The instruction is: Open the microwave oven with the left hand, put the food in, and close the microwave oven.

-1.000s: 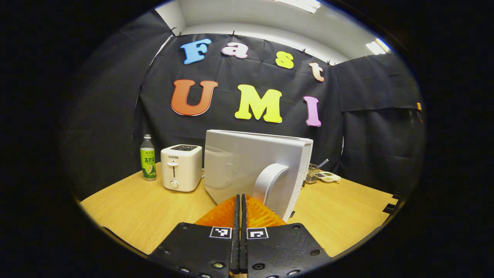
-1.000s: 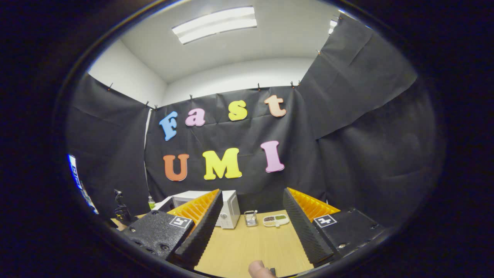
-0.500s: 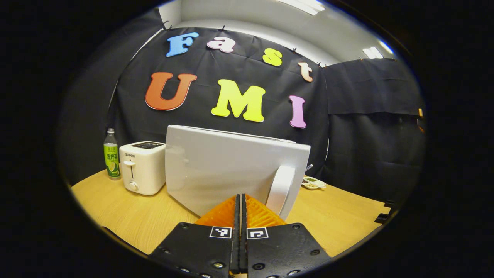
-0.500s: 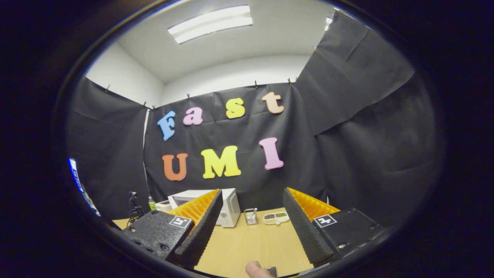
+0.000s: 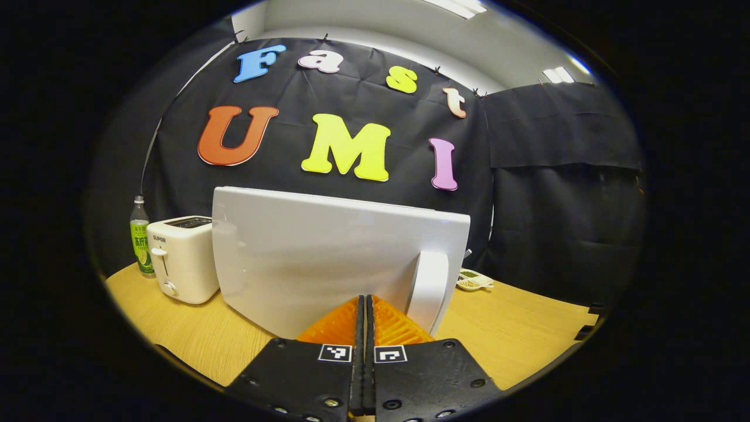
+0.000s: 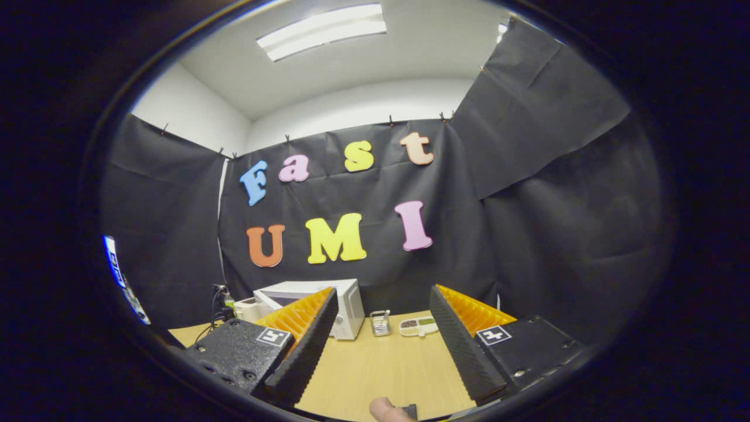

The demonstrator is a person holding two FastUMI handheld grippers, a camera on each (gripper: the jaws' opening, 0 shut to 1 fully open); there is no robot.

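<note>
In the left gripper view the white microwave door [image 5: 316, 252] stands close and broad in front of me, its curved white handle [image 5: 430, 287] at the right edge. My left gripper [image 5: 364, 299] is shut with nothing between its orange fingers, and its tips meet the door's lower face just left of the handle. The door hides the oven's inside and any food in it. In the right gripper view the microwave [image 6: 347, 305] sits far off at the back of the table. My right gripper [image 6: 384, 290] is open and empty, above the table.
Left of the door stand a white toaster [image 5: 179, 258] and a green-labelled bottle [image 5: 139, 237]. A divided dish [image 6: 418, 326] and a small wire rack [image 6: 380, 323] sit right of the microwave on the wooden table [image 6: 375, 369]. A person's fingertip [image 6: 384, 408] shows at the bottom.
The door has swung from edge-on to nearly face-on and looms larger, with my shut left gripper following it. The right gripper has barely moved.
</note>
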